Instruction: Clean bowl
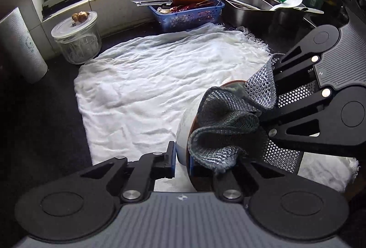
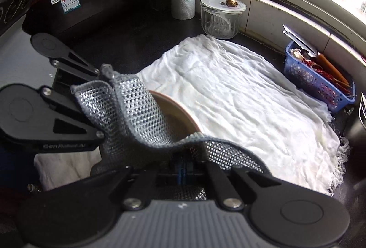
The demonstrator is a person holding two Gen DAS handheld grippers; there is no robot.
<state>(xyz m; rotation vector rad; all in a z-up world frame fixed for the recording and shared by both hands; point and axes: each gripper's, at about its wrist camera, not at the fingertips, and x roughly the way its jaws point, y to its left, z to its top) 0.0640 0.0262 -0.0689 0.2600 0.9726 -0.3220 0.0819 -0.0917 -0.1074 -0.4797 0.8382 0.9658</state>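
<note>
Bowl (image 1: 185, 133) is tipped up on its side over the white cloth (image 1: 148, 78) on the dark worktop (image 1: 45, 115), near the front edge. Left hand-held gripper (image 1: 181, 159) is clamped on the bowl's rim: one pad on the white outer wall, the other inside against the brown interior. Right hand-held gripper (image 2: 181, 170) is clenched on a grey mesh scrubbing cloth (image 2: 137, 119), which drapes over the rim and into the bowl's brown inside (image 2: 180, 119). Handling read: the bowl looks like glazed ceramic, so rigid, moderately heavy, brittle, and slick where the pads bite. A rim pinch is the only workable hold on it, and it gives little resistance to twisting, so scrub pressure should go toward the gripped side rather than levering against it. If it slips, the cloth underneath softens the drop, but a chip is still likely. The mesh is limp and light, with no stiffness of its own; only the bunched part near the jaws transmits force. Better to hold it close to the fold, which is how it sits now.
</note>
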